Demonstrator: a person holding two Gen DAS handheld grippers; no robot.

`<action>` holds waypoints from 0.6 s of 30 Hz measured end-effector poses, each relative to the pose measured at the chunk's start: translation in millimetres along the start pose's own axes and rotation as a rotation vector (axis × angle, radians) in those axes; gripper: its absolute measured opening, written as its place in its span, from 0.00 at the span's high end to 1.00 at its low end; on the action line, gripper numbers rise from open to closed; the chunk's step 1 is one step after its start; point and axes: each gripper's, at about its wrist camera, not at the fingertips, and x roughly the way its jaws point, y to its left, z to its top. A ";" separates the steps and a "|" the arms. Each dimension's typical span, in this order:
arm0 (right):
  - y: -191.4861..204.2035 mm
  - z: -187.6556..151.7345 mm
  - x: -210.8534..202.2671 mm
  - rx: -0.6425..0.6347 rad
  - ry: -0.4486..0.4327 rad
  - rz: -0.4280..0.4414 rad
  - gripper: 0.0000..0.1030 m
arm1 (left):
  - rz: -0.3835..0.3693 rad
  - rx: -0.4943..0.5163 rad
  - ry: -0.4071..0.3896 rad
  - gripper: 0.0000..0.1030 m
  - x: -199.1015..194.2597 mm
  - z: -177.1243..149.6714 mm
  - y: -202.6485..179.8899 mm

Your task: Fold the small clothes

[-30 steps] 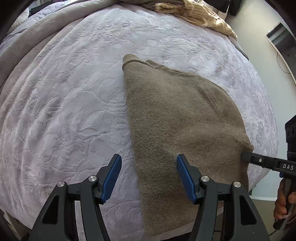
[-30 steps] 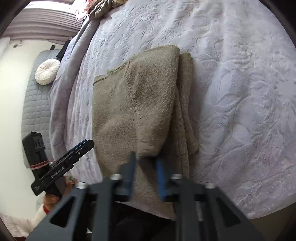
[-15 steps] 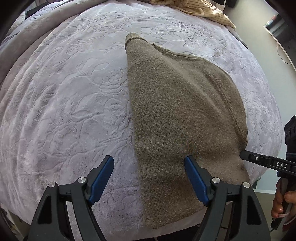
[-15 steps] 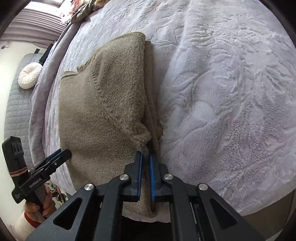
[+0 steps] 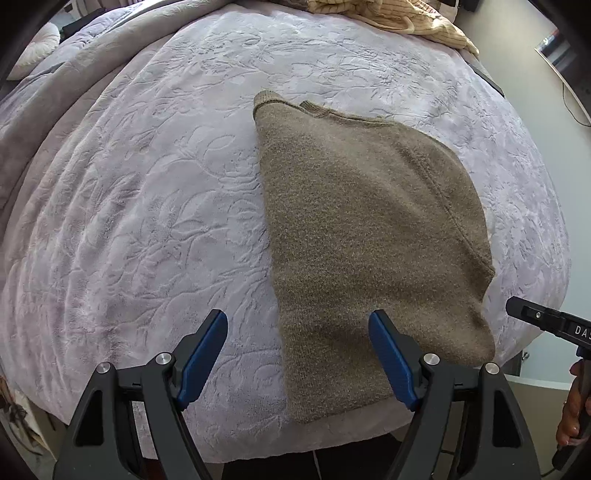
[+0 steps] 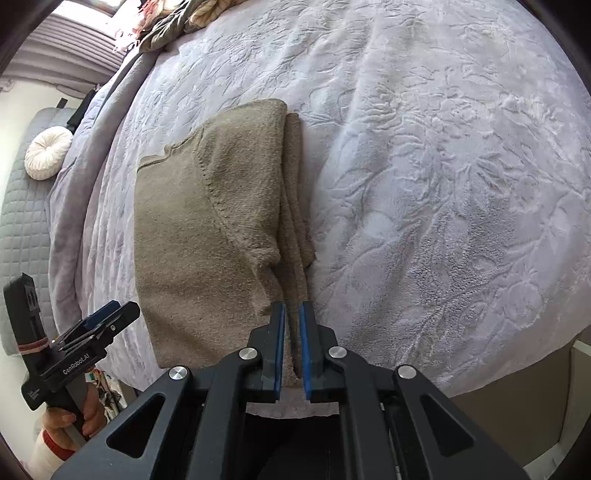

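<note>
lying on one bedspread [image 5: 155, 206]: one folded brown sweater [image 5: 354, 229].

A taupe-brown sweater [image 5: 362, 229] is lying on a pale lilac bedspread [image 5: 147, 192] embossed with leaves; a cream striped garment [image 5: 399, 14] is showing upper right, blue pads [image 5: 201, 356] on black grippers below.

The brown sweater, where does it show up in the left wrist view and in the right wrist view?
Left wrist view: brown sweater lies right of centre on the lavender bedspread, reaching the near bed edge.
Right wrist view: the sweater lies left of centre.
Shared landmark: the round white cushion, left edge here, upper-left corner in the left view.
</note>
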 end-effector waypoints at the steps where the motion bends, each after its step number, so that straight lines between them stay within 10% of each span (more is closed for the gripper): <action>1: 4.9 0.7 -0.9 -0.010 0.004 -0.006 0.89 | 0.002 -0.004 -0.006 0.23 -2.8 0.1 0.1; 3: 16.0 3.6 -1.5 -0.031 0.006 -0.023 0.72 | 0.007 -0.004 -0.016 0.22 -8.3 0.5 -0.2; 5: 25.3 3.3 -3.8 -0.053 0.004 -0.042 0.42 | 0.021 0.002 -0.013 0.00 -11.8 1.8 -2.0; 18: 75.7 12.6 -15.8 -0.159 -0.034 -0.177 0.12 | 0.054 0.002 0.015 0.00 -28.9 5.1 -8.0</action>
